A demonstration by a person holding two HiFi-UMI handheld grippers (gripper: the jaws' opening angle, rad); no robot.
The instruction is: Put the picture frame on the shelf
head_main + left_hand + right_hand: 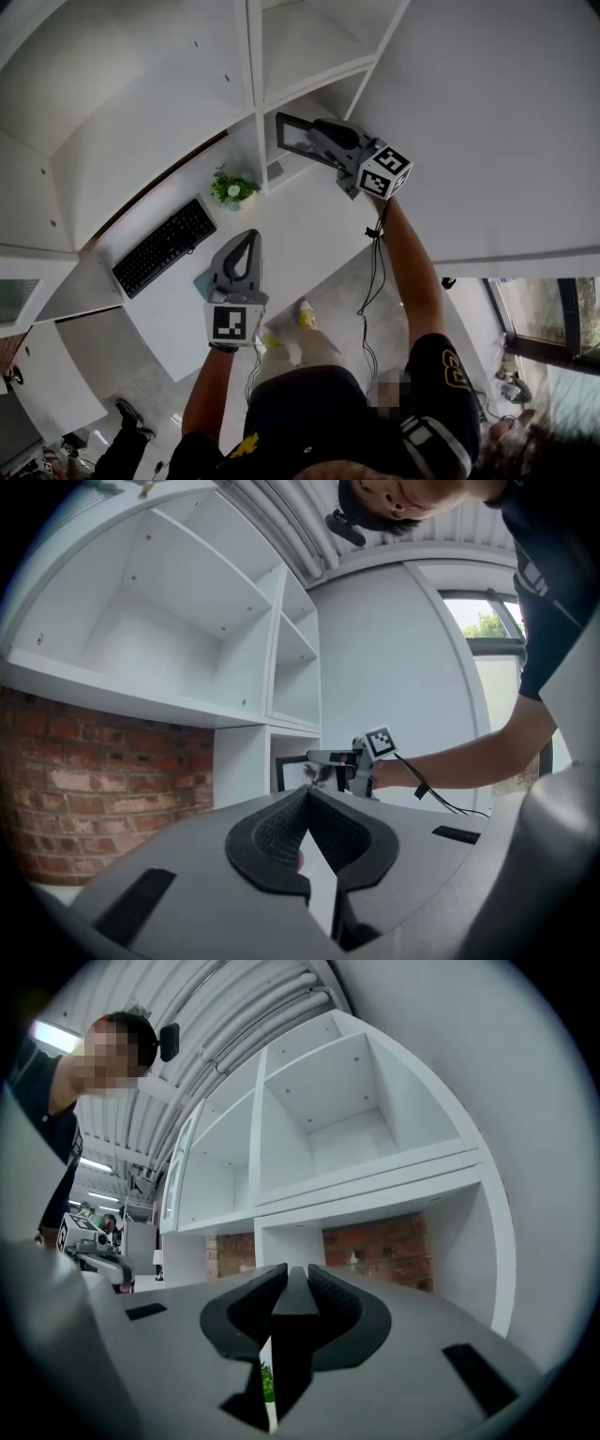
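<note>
At the shelf unit (255, 89), just in front of its low compartment, the picture frame (296, 137) is held clear of the table (309, 234) by the right tongs (319, 145), which are clamped on its edge. The left tongs (247, 236) are held well back from the shelf unit, above the table, pads closed on nothing.

Step in hand is judged to be the carry-in: the frame is at the opening but, as far as can be seen, not resting on a board. The next move calls for the frame to be eased inside clear of the divider, stood on the board, and only then released.

Right gripper view shows the black frame edge pinched btwn the pads w/ a strip of print below, which the head view lacks. Left gripper view gives frame vs. opening side-on. Only the head view shows the potted plant (232, 189) and keyboard (164, 246) out from the shelf unit's foot.
</note>
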